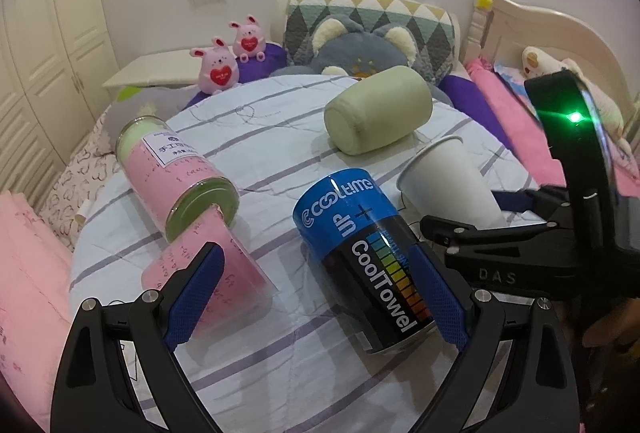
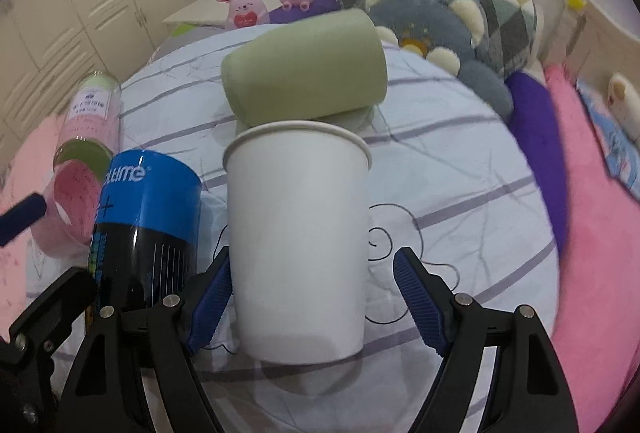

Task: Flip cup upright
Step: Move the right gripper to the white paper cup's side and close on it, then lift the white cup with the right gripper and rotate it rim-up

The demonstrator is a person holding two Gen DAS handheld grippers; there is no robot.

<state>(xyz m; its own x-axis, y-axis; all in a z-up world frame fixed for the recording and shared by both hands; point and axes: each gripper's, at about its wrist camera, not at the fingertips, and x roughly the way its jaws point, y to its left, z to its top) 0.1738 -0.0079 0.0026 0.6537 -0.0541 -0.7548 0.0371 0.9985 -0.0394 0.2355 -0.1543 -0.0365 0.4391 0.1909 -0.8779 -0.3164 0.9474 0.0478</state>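
A white paper cup (image 2: 300,245) stands between my right gripper's (image 2: 314,293) blue fingers, rim at the top of the view. The left finger touches its side and the right finger stands apart, so the jaws are open around it. In the left wrist view the cup (image 1: 444,181) leans tilted with its rim toward the upper left, and the right gripper (image 1: 520,233) is beside its base. My left gripper (image 1: 320,289) is open, with its right finger against a blue and black CoolTowel can (image 1: 360,253) lying on the round table (image 1: 280,121).
A pink-labelled jar (image 1: 180,173) lies at the left, with a pink cup (image 1: 208,273) at its mouth. A green padded roll (image 1: 376,109) lies behind the paper cup. Plush toys (image 1: 218,67), a cushion (image 1: 360,49) and a bed (image 1: 520,113) ring the table's far side.
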